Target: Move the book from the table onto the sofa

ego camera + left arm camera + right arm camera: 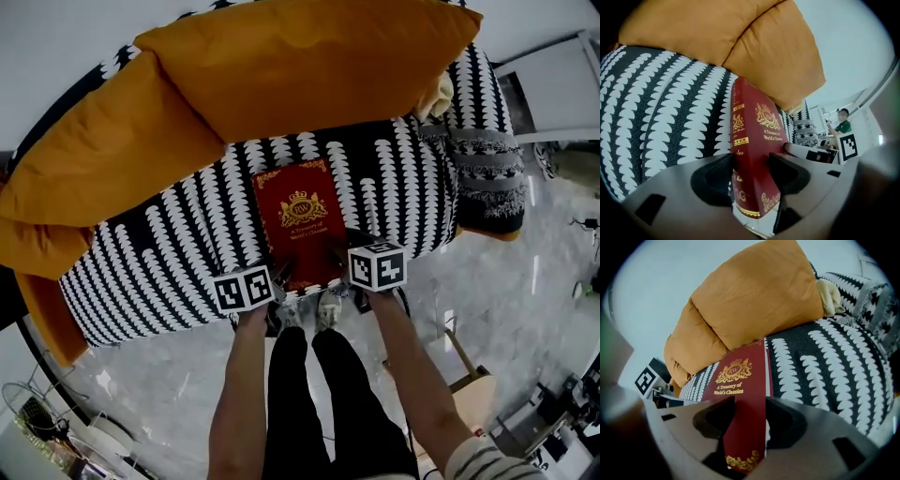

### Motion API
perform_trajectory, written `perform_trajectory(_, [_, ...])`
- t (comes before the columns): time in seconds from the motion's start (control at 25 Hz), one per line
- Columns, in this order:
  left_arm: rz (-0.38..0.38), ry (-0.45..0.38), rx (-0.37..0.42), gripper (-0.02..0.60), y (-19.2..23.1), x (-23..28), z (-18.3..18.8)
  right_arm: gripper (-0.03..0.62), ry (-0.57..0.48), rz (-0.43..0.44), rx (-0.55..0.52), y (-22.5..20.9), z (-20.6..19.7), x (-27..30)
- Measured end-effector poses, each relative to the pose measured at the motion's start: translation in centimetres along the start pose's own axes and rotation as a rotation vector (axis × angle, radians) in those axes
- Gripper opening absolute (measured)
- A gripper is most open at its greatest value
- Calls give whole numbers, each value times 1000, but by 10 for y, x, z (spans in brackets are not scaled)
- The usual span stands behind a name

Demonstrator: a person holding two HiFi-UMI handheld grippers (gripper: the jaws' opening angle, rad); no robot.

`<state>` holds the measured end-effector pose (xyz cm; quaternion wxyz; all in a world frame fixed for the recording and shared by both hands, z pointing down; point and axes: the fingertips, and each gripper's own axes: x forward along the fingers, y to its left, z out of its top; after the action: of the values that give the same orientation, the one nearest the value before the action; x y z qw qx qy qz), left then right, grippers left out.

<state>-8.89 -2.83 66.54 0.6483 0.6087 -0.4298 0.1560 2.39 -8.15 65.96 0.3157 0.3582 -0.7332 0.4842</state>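
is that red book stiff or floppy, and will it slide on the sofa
Probably stiff: the red book looks flat though the left gripper and right gripper clamp only its near edge. Likely heavy for its size, given the thick hard cover. The glossy cover may be slippery, but the soft sofa should hold it.

The light is bright, soft and even, with only weak shadows. The glossy grey marble floor (525, 281) shows pale glare. Both gripper views bend towards dark, round edges.
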Motion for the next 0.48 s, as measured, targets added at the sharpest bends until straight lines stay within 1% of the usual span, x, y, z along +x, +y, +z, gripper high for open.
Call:
perform_trajectory(0.16, [4, 8, 11, 239, -1, -6, 0, 218, 0, -2, -8, 7, 1, -3])
perform_trajectory(0.48, [16, 25, 12, 239, 8, -1, -1, 218, 20, -5, -22, 7, -2, 6])
